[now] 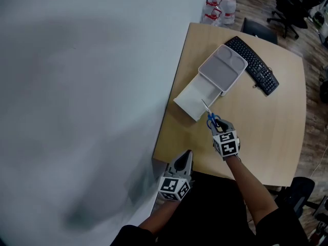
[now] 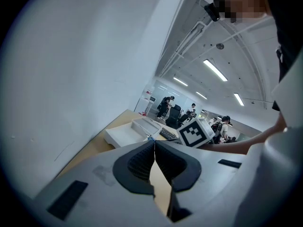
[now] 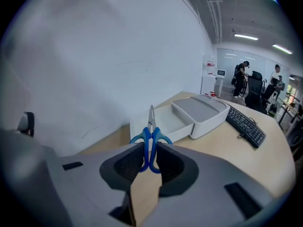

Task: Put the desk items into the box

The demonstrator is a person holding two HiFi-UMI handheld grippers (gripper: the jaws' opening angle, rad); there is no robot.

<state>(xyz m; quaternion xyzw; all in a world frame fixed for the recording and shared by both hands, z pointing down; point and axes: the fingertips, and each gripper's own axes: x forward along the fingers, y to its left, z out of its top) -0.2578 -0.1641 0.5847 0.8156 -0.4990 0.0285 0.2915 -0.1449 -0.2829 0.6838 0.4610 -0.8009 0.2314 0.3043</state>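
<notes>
Blue-handled scissors (image 1: pixel 210 119) (image 3: pixel 150 137) are clamped by their handles in my right gripper (image 1: pixel 217 127) (image 3: pixel 150 151), blade tip pointing forward. They hover over the desk just short of the white open box (image 1: pixel 193 98) (image 3: pixel 166 122). The box's grey-white lid (image 1: pixel 223 67) (image 3: pixel 201 109) rests against the box's far end. My left gripper (image 1: pixel 186 156) (image 2: pixel 155 148) is at the desk's near left corner, close to the wall. Its jaws are shut with nothing between the pads.
A black keyboard (image 1: pixel 254 65) (image 3: pixel 244 125) lies beyond the lid on the wooden desk (image 1: pixel 266 132). A pale wall (image 1: pixel 82 96) runs along the desk's left side. Water bottles (image 1: pixel 221 8) and office chairs (image 1: pixel 288 4) stand on the floor beyond.
</notes>
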